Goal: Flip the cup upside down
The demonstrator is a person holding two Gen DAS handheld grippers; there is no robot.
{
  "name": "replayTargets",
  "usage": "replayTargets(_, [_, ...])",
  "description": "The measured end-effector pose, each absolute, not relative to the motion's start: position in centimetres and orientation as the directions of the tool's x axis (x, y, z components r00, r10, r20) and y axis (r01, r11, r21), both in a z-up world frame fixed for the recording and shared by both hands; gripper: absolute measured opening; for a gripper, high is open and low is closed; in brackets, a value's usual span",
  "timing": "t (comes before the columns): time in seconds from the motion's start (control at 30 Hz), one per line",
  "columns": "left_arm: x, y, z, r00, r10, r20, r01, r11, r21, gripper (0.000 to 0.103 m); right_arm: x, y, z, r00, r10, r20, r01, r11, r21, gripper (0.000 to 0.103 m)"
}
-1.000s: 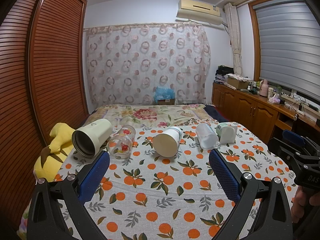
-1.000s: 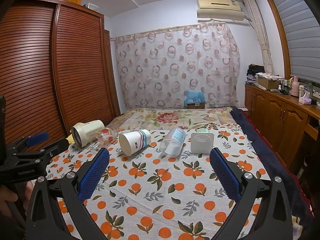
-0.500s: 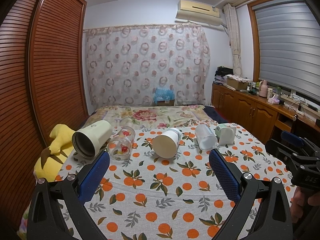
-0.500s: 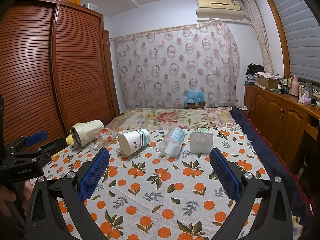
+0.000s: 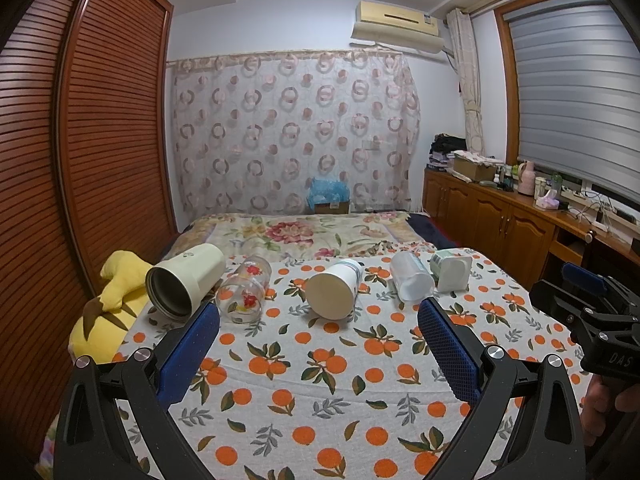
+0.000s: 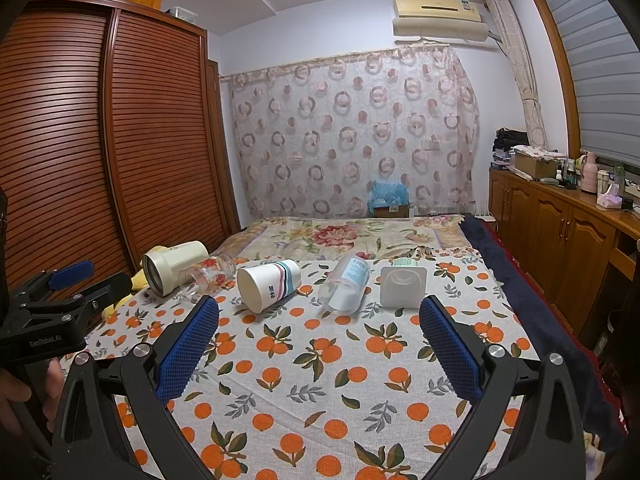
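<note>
Several cups lie on their sides in a row on the orange-print cloth [image 5: 320, 392]: a cream mug [image 5: 182, 282], a printed glass [image 5: 245, 295], a striped paper cup [image 5: 334, 287], a clear plastic cup [image 5: 410, 280] and a square white cup [image 5: 452, 270]. The same row shows in the right wrist view: mug [image 6: 172, 266], glass [image 6: 208, 276], paper cup [image 6: 268, 284], clear cup [image 6: 346, 286], square cup [image 6: 402, 286]. My left gripper [image 5: 318, 344] is open and empty, short of the row. My right gripper [image 6: 318, 344] is open and empty too.
A yellow plush toy [image 5: 108, 312] lies at the cloth's left edge beside a slatted wooden wardrobe [image 5: 80, 180]. A wooden cabinet [image 6: 560, 240] runs along the right wall. A floral bedspread [image 5: 304, 236] lies beyond the cups.
Both grippers have drifted slightly back and up; the cups sit a little lower and smaller in view. Nothing was grasped or moved.
</note>
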State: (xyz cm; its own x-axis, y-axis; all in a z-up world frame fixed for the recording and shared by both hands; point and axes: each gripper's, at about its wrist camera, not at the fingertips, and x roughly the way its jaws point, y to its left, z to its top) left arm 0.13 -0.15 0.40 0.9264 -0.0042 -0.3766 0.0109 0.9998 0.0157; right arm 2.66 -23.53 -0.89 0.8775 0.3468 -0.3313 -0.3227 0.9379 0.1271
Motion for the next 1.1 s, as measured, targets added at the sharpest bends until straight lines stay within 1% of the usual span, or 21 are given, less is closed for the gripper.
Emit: replayTargets(1.1, [-0.01, 0.06, 0.84, 0.927, -0.004, -0.375, 0.011, 1.0, 0.015, 0.095, 2.63, -23.65, -1.08, 0.877, 0.347, -0.332, -0.322, 0.938, 0.13, 0.101])
